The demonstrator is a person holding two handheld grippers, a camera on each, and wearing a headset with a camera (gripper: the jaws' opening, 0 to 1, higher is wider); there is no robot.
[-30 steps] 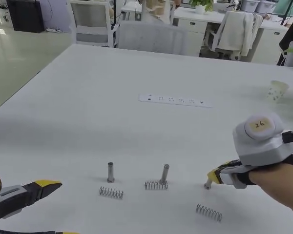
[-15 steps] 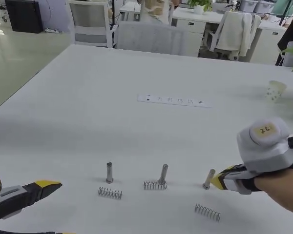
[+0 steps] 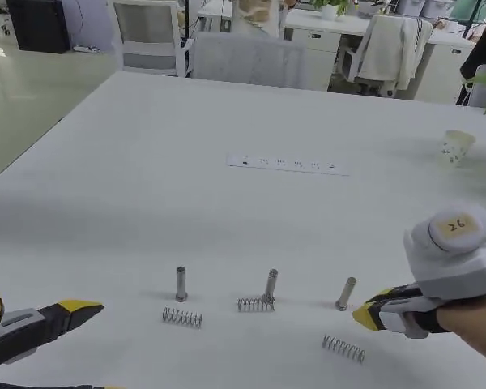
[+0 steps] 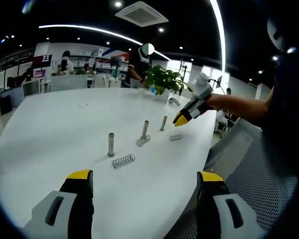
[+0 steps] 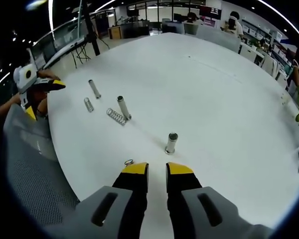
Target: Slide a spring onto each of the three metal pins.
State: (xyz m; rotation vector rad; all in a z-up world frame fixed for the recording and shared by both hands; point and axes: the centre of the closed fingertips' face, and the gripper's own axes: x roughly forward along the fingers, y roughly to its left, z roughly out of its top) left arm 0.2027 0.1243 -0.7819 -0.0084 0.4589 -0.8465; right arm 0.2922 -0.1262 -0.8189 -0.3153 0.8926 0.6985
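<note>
Head view: the right gripper [image 3: 364, 315] comes in low from the right of the middle pin [image 3: 270, 285]. It lies nearly level over the surface [image 3: 227, 219], yellow tips aimed back toward that pin, with a forearm [image 3: 479, 328] trailing off behind it. Its tips hang just right of the right pin [image 3: 346, 293] without touching it. In the right gripper view the jaws stand at a narrow gap with bare surface between them, gripping nothing.

The left gripper [image 4: 145, 176] sits well to the left of the middle pin, close to the person, and also points toward it. In the left gripper view its jaws are spread wide with nothing in them, and the row of pins lies well ahead of them.

Three pins stand upright in a row. The left pin [image 3: 181, 284] is on one side of the middle pin and the right pin on the other, all bare. The middle spring [image 3: 256, 305] lies flat, touching the foot of the middle pin on its near left side. The left spring [image 3: 182, 318] lies flat further left, just nearer the person than the left pin and apart from it. The right spring [image 3: 343, 349] lies flat to the near right, below the right gripper's tips and clear of the right pin.

Far beyond the middle pin a white strip [image 3: 287, 165] lies flat. A paper cup [image 3: 458, 147] stands far off to its right, and what it holds cannot be told.
</note>
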